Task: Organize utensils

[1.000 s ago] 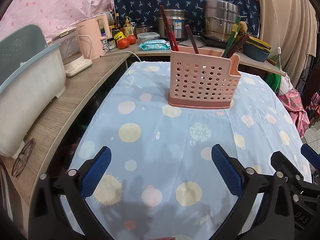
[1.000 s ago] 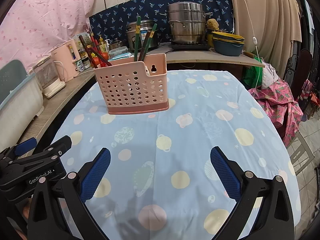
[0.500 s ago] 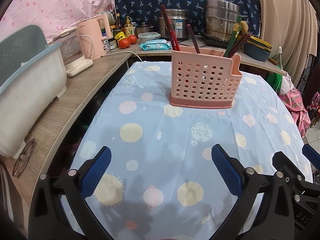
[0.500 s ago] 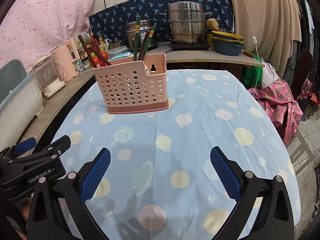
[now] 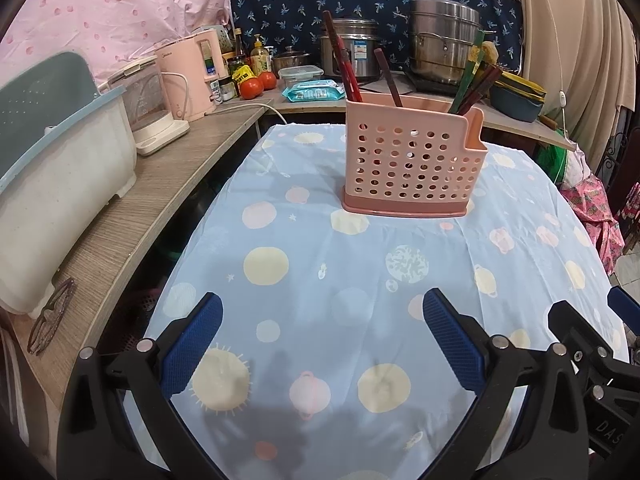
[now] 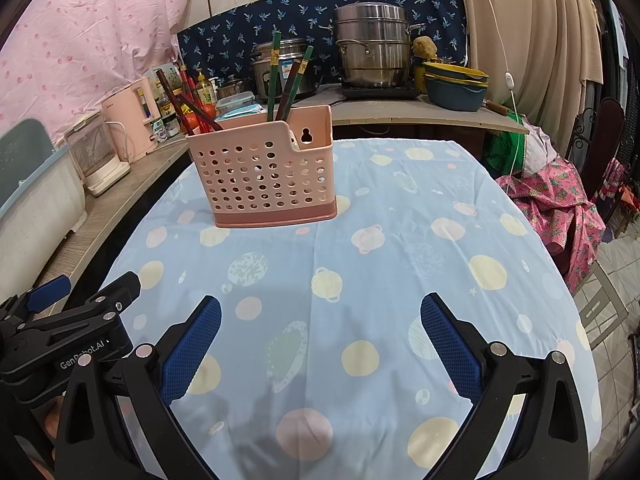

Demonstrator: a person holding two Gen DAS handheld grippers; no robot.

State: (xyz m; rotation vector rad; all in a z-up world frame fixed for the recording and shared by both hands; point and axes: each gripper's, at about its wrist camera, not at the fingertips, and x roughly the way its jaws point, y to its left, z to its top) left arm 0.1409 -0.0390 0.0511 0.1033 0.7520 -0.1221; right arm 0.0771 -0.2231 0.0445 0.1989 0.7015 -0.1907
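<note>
A pink perforated utensil holder (image 5: 412,160) (image 6: 264,172) stands upright on the far half of the table. Red and brown chopsticks (image 5: 344,68) (image 6: 180,104) lean in its left compartment, and green and dark chopsticks (image 5: 472,76) (image 6: 288,76) stand in its right one. My left gripper (image 5: 320,338) is open and empty, low over the near part of the cloth. My right gripper (image 6: 320,336) is also open and empty, well short of the holder. The left gripper's black body (image 6: 68,328) shows at the lower left of the right wrist view.
A blue cloth with planet prints (image 5: 320,264) covers the table. A wooden counter (image 5: 160,192) runs along the left with a dish tub (image 5: 60,160), a pink kettle (image 5: 192,72) and glasses (image 5: 50,316). Steel pots (image 6: 372,52), bowls (image 6: 456,84) and tomatoes (image 5: 256,84) crowd the back counter.
Almost nothing differs. The left wrist view has drifted very slightly, so the holder sits a touch further right and lower. Both grippers stay open and empty.
</note>
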